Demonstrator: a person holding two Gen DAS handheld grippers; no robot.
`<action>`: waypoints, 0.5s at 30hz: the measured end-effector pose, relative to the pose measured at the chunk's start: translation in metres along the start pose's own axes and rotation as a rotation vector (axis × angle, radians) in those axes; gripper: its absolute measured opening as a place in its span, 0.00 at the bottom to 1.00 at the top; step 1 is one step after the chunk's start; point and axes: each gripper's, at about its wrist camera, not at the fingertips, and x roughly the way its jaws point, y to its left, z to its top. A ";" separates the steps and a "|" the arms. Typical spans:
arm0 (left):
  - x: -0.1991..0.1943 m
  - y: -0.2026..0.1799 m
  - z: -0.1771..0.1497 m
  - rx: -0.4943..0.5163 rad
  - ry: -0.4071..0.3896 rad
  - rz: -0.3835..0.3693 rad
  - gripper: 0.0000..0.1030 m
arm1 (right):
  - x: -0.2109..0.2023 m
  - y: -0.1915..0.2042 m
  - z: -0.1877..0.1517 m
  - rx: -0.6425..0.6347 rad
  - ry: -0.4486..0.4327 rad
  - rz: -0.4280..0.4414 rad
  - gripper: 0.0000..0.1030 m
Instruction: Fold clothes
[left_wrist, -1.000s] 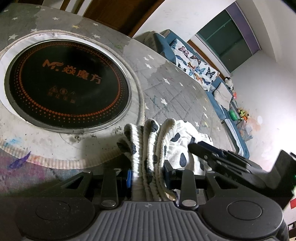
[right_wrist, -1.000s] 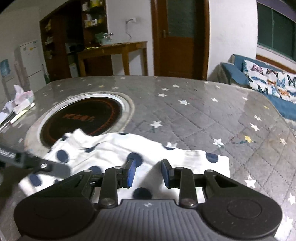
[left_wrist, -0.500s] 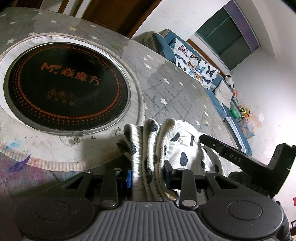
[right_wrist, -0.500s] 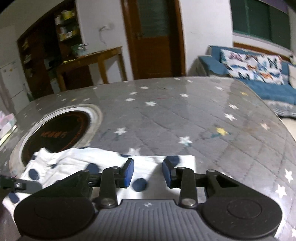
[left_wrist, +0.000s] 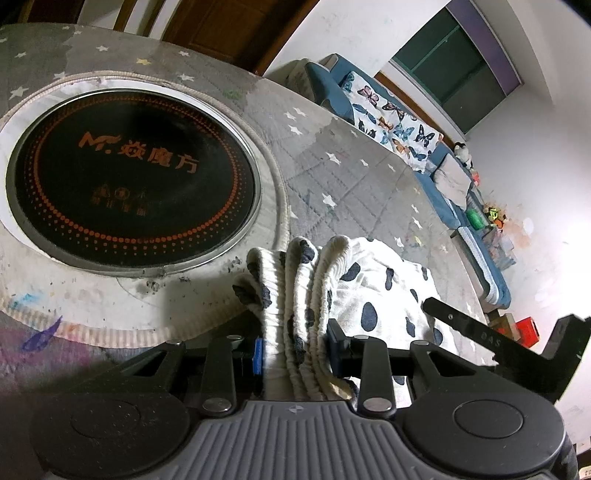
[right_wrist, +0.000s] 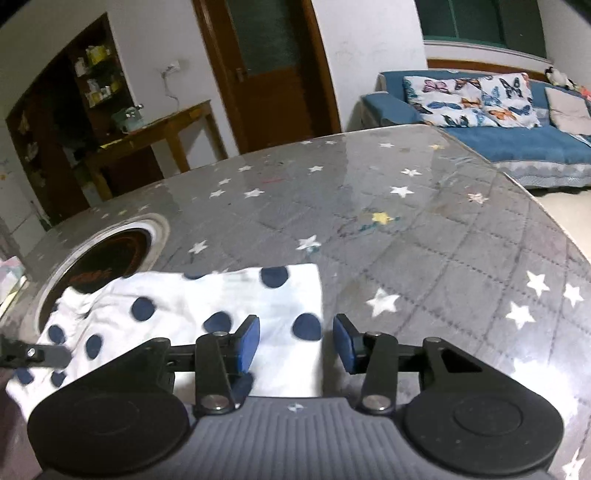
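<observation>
Garment (right_wrist: 207, 317) motion-blurred in right view, lower edge hidden behind gripper body at 6 o'clock. Hob (right_wrist: 107, 258) cut off by cloth. Left view: waistband (left_wrist: 295, 314) bottom hidden behind gripper housing.

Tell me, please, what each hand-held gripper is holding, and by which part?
The left hand-held gripper clamps the spotted garment by its bunched, elastic-looking edge. The right hand-held gripper, jaws just opening, holds nothing; the garment's straight edge lies between its fingers.

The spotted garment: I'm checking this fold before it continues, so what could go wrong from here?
1. The left tool pinches several bunched layers of the spotted garment; a layer might slip out.
2. The right tool, jaws just opened, straddles the cloth's edge and may miss it.
</observation>
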 end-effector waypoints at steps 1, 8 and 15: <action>0.000 -0.001 0.000 0.005 0.000 0.006 0.34 | -0.001 0.001 -0.001 0.000 -0.001 0.007 0.40; 0.000 -0.018 0.009 0.072 -0.013 0.045 0.33 | -0.010 0.002 -0.010 0.015 -0.034 0.024 0.08; 0.011 -0.055 0.026 0.173 -0.022 0.039 0.31 | -0.041 -0.006 0.003 0.021 -0.149 -0.004 0.05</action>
